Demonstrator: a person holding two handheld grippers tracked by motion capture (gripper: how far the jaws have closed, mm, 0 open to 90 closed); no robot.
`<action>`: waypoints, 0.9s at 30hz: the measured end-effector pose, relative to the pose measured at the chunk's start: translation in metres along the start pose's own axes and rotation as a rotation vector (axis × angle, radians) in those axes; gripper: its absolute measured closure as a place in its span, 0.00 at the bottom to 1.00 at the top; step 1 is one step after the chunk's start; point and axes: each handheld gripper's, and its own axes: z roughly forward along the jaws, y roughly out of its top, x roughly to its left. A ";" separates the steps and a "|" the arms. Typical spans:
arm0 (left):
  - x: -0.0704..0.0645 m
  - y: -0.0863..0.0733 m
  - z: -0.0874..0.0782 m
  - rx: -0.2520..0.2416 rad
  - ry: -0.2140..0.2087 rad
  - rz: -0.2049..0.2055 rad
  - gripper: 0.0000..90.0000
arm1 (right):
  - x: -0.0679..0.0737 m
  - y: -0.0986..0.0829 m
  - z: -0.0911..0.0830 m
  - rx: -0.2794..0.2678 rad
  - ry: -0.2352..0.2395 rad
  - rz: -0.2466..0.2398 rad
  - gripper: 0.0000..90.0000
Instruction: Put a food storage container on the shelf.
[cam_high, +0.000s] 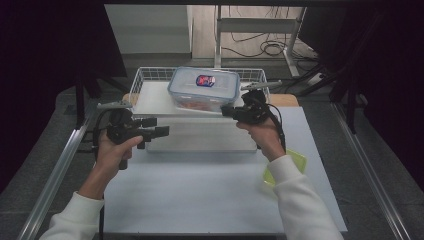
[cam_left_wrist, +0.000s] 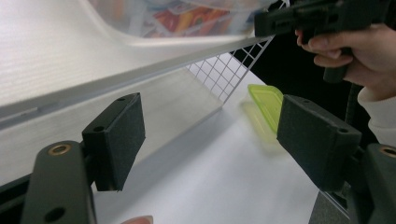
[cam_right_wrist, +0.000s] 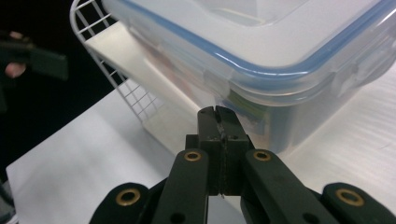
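While right tool (cam_right_wrist: 219, 122) sat pressed together, tips just short of lidded food container (cam_high: 204, 87), container lay straight ahead on raised shelf in wire basket (cam_high: 140, 76). Left tool (cam_left_wrist: 210, 135) spread, farther off, left of container. Right nearer. Left gripper view revealed green lid (cam_left_wrist: 266, 100) on surface (cam_high: 200, 190).

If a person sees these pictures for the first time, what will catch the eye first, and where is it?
First comes the clear box with a blue-rimmed lid, on a white shelf inside the wire basket at the table's far side. Next are the two black tongs: the right tongs, jaws shut, at the box's near corner, and the left tongs, jaws open, in front of the shelf. A lime-green lid lies on the table beside the right sleeve.
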 end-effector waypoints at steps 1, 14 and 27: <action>0.000 0.000 0.000 0.000 0.000 0.000 0.25 | 0.000 0.000 0.000 0.000 0.000 0.000 0.99; 0.001 -0.008 0.003 0.013 -0.010 -0.008 0.24 | -0.018 0.002 0.003 -0.024 -0.023 0.066 0.99; -0.008 -0.035 -0.001 0.014 -0.015 -0.011 0.24 | 0.002 -0.035 -0.034 -0.058 0.026 0.049 0.99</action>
